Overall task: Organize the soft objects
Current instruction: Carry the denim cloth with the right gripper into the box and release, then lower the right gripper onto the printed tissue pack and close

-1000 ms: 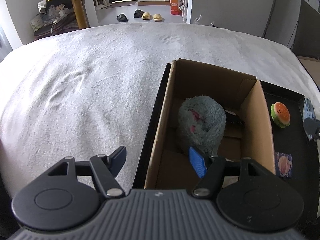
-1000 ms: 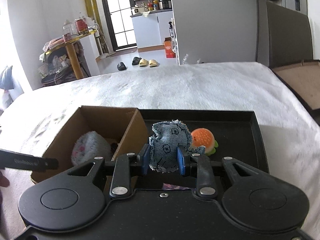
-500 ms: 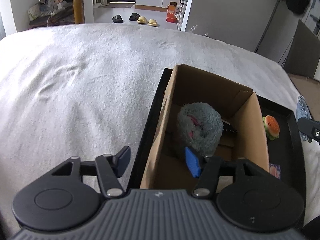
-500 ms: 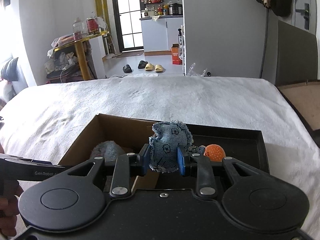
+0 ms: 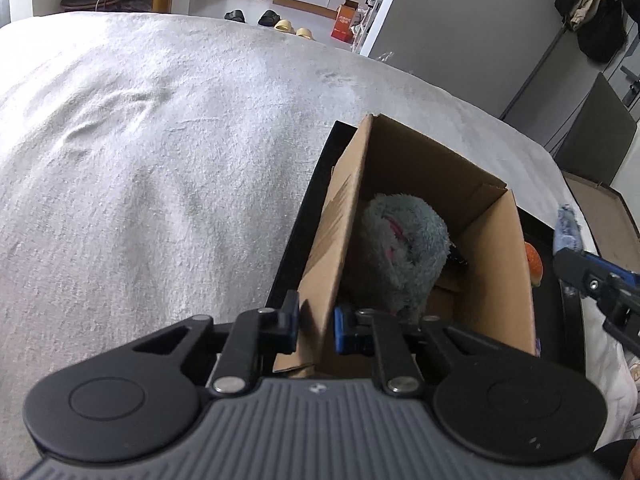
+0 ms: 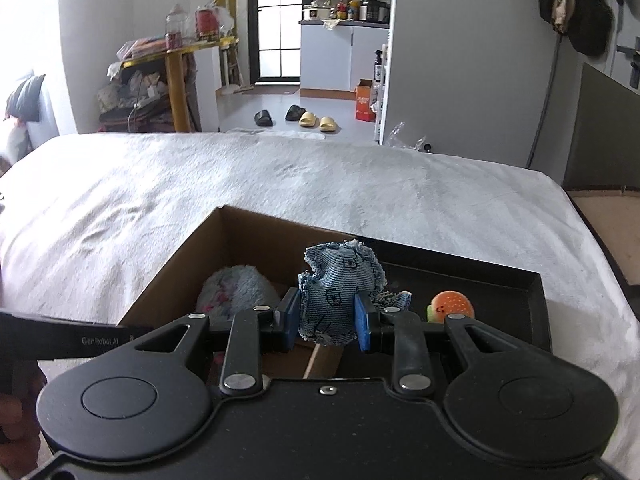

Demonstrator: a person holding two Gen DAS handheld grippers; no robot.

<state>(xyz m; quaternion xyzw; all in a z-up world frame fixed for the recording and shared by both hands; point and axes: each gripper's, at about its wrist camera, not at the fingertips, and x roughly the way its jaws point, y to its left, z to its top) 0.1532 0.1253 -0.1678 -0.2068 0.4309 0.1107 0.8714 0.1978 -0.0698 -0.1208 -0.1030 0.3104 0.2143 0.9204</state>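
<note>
An open cardboard box [image 5: 348,216] stands at the left end of a black tray [image 5: 304,232] on the bed. A grey fluffy plush [image 5: 400,248] lies inside it. My left gripper [image 5: 316,324] is closing, its pads on either side of the box's near left wall. My right gripper [image 6: 326,320] is shut on a blue denim toy [image 6: 340,292], held in the air above the box's right wall [image 6: 320,360]. A small burger toy [image 6: 452,306] sits in the tray to the right of the box. In the left wrist view the denim toy [image 5: 566,228] shows at the right edge.
The white bedspread [image 5: 160,160] spreads wide to the left and beyond the tray. A person's hand [image 6: 16,412] shows at the lower left. Off the bed's far end are slippers [image 6: 316,120] on the floor and a cluttered yellow table [image 6: 176,64].
My left gripper's jaws have gone from wide apart to closed around the box's left wall. My right gripper has carried the denim toy leftward, from over the tray to over the box's edge.
</note>
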